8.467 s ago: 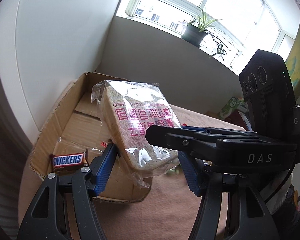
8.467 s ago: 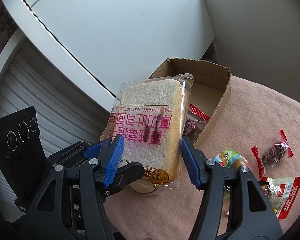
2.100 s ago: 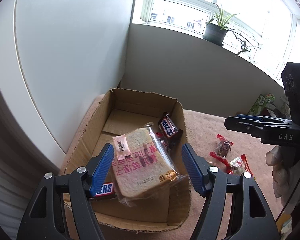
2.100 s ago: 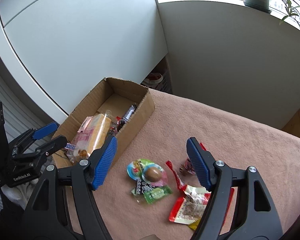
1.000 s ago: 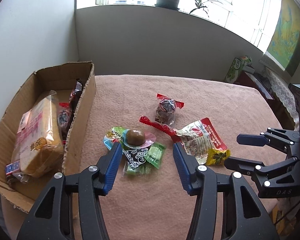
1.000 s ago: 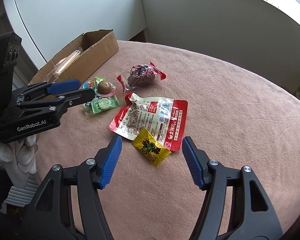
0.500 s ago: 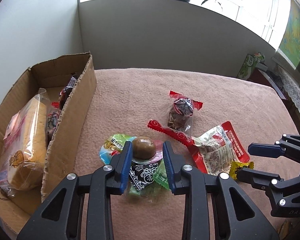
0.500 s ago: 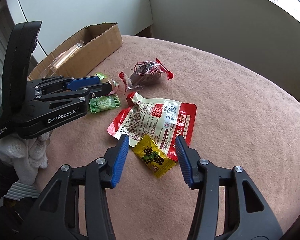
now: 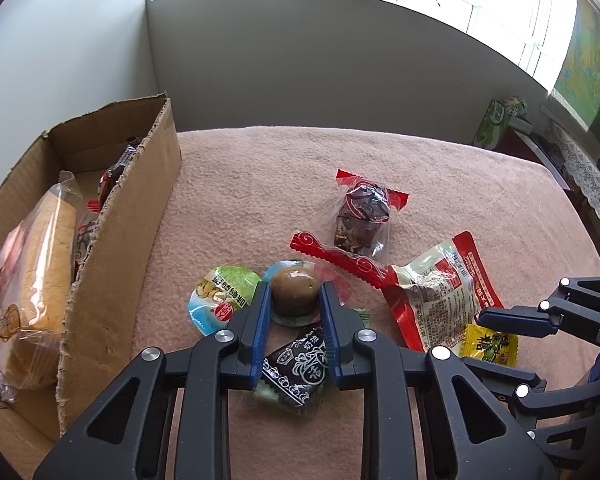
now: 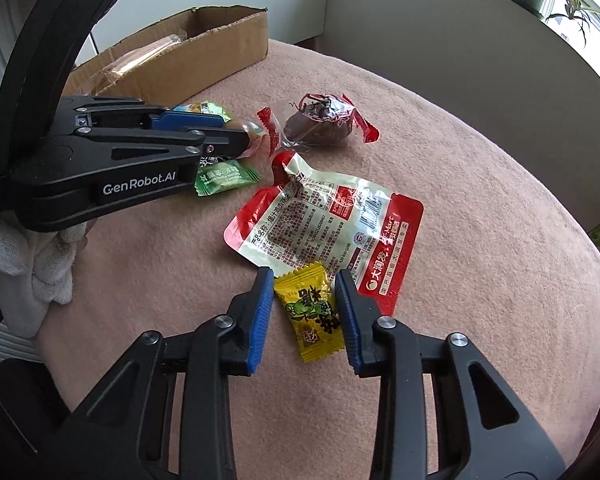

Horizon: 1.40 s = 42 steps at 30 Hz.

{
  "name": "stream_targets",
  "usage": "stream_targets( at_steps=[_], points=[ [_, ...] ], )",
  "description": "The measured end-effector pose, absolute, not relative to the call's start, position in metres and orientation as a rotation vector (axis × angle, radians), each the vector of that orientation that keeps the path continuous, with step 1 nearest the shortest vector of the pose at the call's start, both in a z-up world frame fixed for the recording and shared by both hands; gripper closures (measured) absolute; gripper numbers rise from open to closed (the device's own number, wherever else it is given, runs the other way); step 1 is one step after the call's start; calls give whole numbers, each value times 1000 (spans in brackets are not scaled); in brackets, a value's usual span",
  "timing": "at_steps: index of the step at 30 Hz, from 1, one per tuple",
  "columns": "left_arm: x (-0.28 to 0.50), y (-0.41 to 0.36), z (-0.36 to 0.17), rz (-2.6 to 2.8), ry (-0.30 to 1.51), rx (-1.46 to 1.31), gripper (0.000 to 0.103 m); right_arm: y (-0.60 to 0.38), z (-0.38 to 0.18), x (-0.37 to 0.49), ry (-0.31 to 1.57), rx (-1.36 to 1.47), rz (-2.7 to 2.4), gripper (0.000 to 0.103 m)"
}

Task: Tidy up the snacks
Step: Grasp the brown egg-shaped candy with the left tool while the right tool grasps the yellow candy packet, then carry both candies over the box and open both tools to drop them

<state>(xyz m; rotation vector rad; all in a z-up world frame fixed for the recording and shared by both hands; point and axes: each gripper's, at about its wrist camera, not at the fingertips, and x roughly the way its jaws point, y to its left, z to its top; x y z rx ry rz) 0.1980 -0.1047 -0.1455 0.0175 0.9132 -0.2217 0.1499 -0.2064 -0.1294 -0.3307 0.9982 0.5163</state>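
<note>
My left gripper [image 9: 294, 298] is closing, and its blue pads touch both sides of a brown egg-shaped snack [image 9: 295, 286] in a clear pack on the pink cloth. Under it lie a black packet [image 9: 296, 368] and a round green-lidded pack [image 9: 224, 288]. My right gripper [image 10: 305, 280] is closing too, its pads against the edges of a small yellow candy [image 10: 310, 310] lying flat. A cardboard box [image 9: 120, 240] stands at the left, holding a bagged bread slice [image 9: 32, 280] and chocolate bars.
A red-and-white pouch [image 10: 324, 216] lies just beyond the yellow candy. A clear pack with red ends [image 9: 362, 216] holds something dark, farther back. A green candy [image 10: 220, 176] sits by the left gripper. A gloved hand [image 10: 32, 264] holds that gripper. Walls and a window sill stand behind.
Both grippers sank toward the cloth and their jaws narrowed, the left around the brown egg snack, the right around the yellow candy. Before that, the bread went into the box.
</note>
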Motion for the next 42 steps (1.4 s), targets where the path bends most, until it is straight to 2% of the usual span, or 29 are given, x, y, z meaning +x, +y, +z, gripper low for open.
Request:
stream_targets(
  at_steps=[5,27,42],
  points=[
    [196,-103,-145,-230,912,-2,81,-209,-126,143,993,-324,515,73],
    [158,-93,-102,-277,832,-60,81,-230,-79,128,912,-207,499,74],
    [127,-24,-66,-189,751,-110,81,-180,-32,143,828,-208,565,74]
  ],
)
